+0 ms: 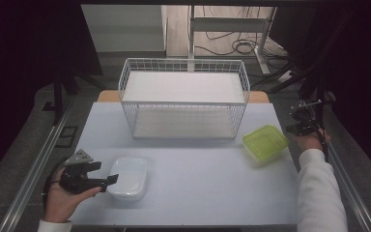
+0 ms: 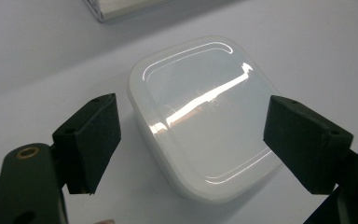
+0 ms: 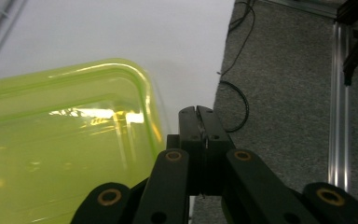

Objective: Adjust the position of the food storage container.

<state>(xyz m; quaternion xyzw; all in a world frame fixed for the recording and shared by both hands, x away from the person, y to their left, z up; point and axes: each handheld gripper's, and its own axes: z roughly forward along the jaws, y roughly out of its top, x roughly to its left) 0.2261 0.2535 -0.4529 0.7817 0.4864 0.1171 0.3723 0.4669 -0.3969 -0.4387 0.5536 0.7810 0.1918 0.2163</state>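
Observation:
A white lidded plastic container lies on the pale table near its front left. My left gripper hovers at the container's left edge, open, its two pads spread wide and apart from it. A translucent green container sits at the table's right edge. My right gripper is just right of the green container, over the table's edge. Its jaws are shut flat against each other with nothing between them.
A white wire basket with two shelves stands at the back middle of the table. Metal rails run along both sides. Grey carpet with a black cable lies beyond the right edge.

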